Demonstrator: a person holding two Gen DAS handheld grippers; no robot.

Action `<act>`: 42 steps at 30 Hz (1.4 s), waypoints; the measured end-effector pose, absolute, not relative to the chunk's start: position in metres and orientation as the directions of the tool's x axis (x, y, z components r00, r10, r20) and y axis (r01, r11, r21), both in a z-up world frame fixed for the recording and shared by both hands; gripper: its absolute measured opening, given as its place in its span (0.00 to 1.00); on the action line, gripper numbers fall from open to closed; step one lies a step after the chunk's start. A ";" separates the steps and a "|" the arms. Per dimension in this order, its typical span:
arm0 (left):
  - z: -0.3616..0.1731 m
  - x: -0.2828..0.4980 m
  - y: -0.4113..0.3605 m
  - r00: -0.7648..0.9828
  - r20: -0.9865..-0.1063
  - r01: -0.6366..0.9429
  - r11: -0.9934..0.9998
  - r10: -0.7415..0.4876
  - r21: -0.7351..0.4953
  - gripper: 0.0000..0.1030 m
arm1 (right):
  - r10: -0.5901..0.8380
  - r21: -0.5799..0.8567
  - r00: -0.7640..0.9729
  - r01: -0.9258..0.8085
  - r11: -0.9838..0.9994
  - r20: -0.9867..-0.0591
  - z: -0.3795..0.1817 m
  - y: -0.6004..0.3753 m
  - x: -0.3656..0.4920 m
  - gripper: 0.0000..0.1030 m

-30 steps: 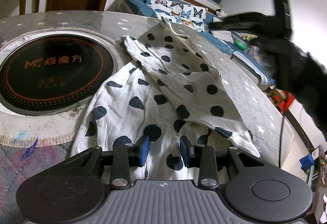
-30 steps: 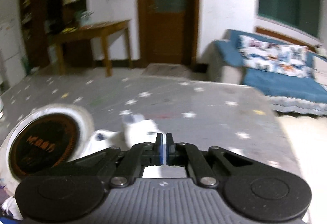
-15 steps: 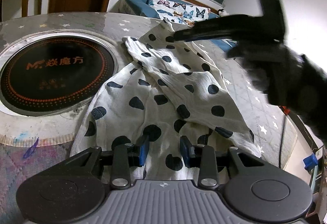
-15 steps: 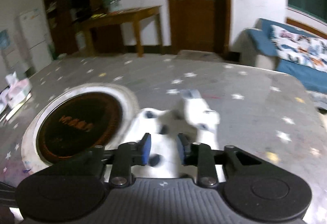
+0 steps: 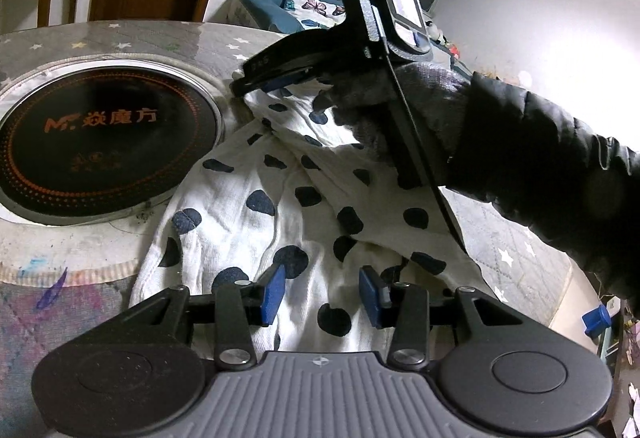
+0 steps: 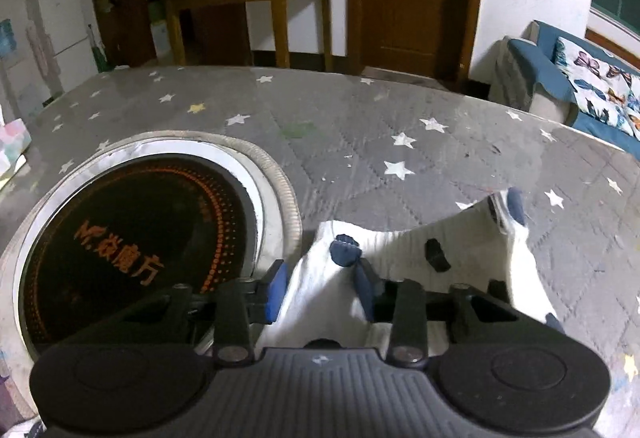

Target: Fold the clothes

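Left wrist view: the white garment with dark polka dots [image 5: 288, 206] lies crumpled on the star-patterned table [image 5: 516, 250], just right of the round black cooktop [image 5: 100, 138]. The left gripper [image 5: 322, 298] stands released, its jaws having just widened, cloth beneath them.

Right wrist view: beside the cooktop [image 6: 132, 250], the right gripper [image 6: 320, 286] has just been closing around the garment's [image 6: 404, 250] edge, pads not visibly pressing.

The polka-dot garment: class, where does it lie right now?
In the left wrist view, the polka-dot garment lies crumpled on the star-patterned table, just right of the round black cooktop.
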State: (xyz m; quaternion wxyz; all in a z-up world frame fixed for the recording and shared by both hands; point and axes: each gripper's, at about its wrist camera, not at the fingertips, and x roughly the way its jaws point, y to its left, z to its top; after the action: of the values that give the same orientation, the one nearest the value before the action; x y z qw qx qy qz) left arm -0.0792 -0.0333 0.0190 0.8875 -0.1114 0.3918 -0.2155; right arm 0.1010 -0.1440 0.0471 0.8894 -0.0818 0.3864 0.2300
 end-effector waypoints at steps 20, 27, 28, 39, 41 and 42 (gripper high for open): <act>0.020 -0.081 -0.038 0.613 -0.651 0.307 0.894 -0.449 -0.327 0.44 | 0.133 -0.042 0.845 -0.180 0.983 -0.518 0.157 -0.351 -0.004 0.03; 0.020 -0.081 -0.040 0.613 -0.655 0.312 0.897 -0.442 -0.313 0.45 | -0.084 -0.064 0.825 0.058 0.996 -0.559 0.142 -0.425 -0.032 0.04; 0.020 -0.080 -0.040 0.613 -0.655 0.314 0.897 -0.441 -0.311 0.45 | -0.116 -0.074 0.813 0.090 0.993 -0.571 0.139 -0.433 -0.034 0.05; 0.021 -0.081 -0.043 0.615 -0.661 0.308 0.903 -0.430 -0.301 0.47 | 0.100 0.012 0.782 -0.117 0.993 -0.616 0.115 -0.367 -0.015 0.34; 0.021 -0.081 -0.043 0.614 -0.662 0.308 0.903 -0.429 -0.300 0.47 | 0.122 0.031 0.759 -0.133 0.991 -0.639 0.100 -0.351 0.000 0.34; 0.021 -0.081 -0.043 0.614 -0.662 0.309 0.903 -0.429 -0.299 0.47 | 0.125 0.041 0.751 -0.130 0.991 -0.649 0.092 -0.346 0.006 0.34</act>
State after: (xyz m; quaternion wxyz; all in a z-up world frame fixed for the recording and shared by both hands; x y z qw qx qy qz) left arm -0.0810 -0.0430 0.0214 0.8949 -0.0776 0.3880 -0.2063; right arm 0.0060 -0.3459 0.0925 0.9356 -0.0031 0.3464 0.0681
